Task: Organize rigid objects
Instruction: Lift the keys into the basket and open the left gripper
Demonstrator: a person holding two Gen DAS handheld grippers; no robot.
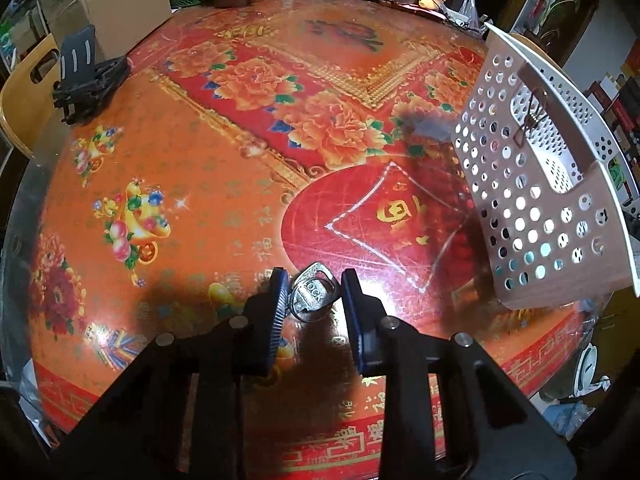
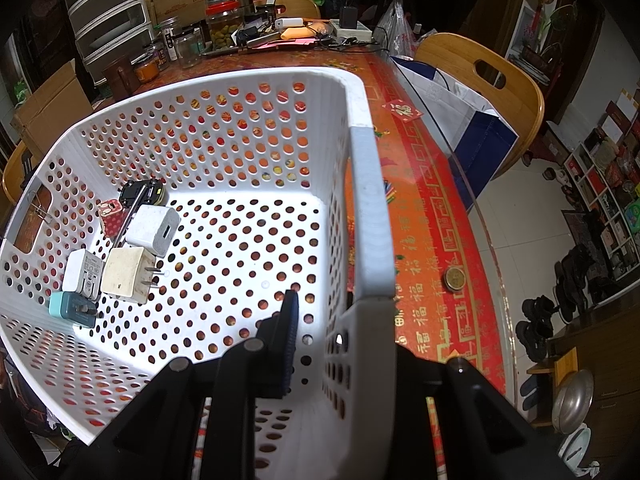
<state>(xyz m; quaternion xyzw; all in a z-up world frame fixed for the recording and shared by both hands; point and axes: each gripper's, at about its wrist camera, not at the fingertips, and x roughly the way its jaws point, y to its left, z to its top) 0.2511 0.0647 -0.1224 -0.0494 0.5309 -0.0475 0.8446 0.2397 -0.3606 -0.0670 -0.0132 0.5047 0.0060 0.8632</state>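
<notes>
In the left wrist view my left gripper (image 1: 314,296) is shut on a silver key (image 1: 314,294) stamped "LOCK", held just above the red patterned table (image 1: 224,184). The white perforated basket (image 1: 532,184) is tilted up at the right. In the right wrist view my right gripper (image 2: 340,320) is shut on the basket's near wall (image 2: 370,216), one finger (image 2: 286,336) inside, the other hidden outside. Inside the basket lie several plug chargers (image 2: 124,272), a white adapter (image 2: 154,230), a teal plug (image 2: 72,308), a red dotted block (image 2: 110,214) and a black toy car (image 2: 140,192).
A black phone stand (image 1: 86,76) sits at the table's far left by cardboard boxes (image 1: 116,0). Jars and clutter (image 2: 224,24) line the far edge. A coin (image 2: 454,278) lies on the table right of the basket. Wooden chairs (image 2: 492,92) stand around the table.
</notes>
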